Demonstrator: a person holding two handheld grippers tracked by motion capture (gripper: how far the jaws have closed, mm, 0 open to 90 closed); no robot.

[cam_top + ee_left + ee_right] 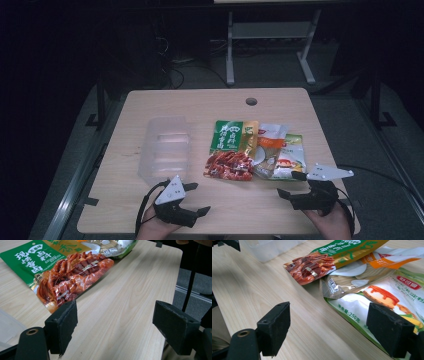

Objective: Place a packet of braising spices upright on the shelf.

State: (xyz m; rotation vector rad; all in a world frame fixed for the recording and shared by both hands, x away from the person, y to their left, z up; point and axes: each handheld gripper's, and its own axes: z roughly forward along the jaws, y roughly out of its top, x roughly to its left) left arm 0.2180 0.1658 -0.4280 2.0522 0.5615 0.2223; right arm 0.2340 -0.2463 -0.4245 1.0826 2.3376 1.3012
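Three food packets lie overlapping at the table's middle: a green-and-red one point(231, 150) point(62, 272) point(317, 262), a white-and-gold one point(269, 150) point(352, 277) and a green-and-white one point(294, 157) point(387, 297). A clear plastic container point(165, 147) point(269, 247) stands to their left. My left gripper point(199, 198) point(117, 327) is open near the front edge, below the container, its jaws spanning bare wood just short of the red packet's corner. My right gripper point(289, 184) point(329, 327) is open at the front right, with one jaw over the green-and-white packet's near edge and nothing gripped.
The wooden table point(150, 105) has a round cable hole point(251, 101) near its far edge. A desk frame point(270, 45) stands on the dark floor beyond. Bare wood runs along the front between the two grippers.
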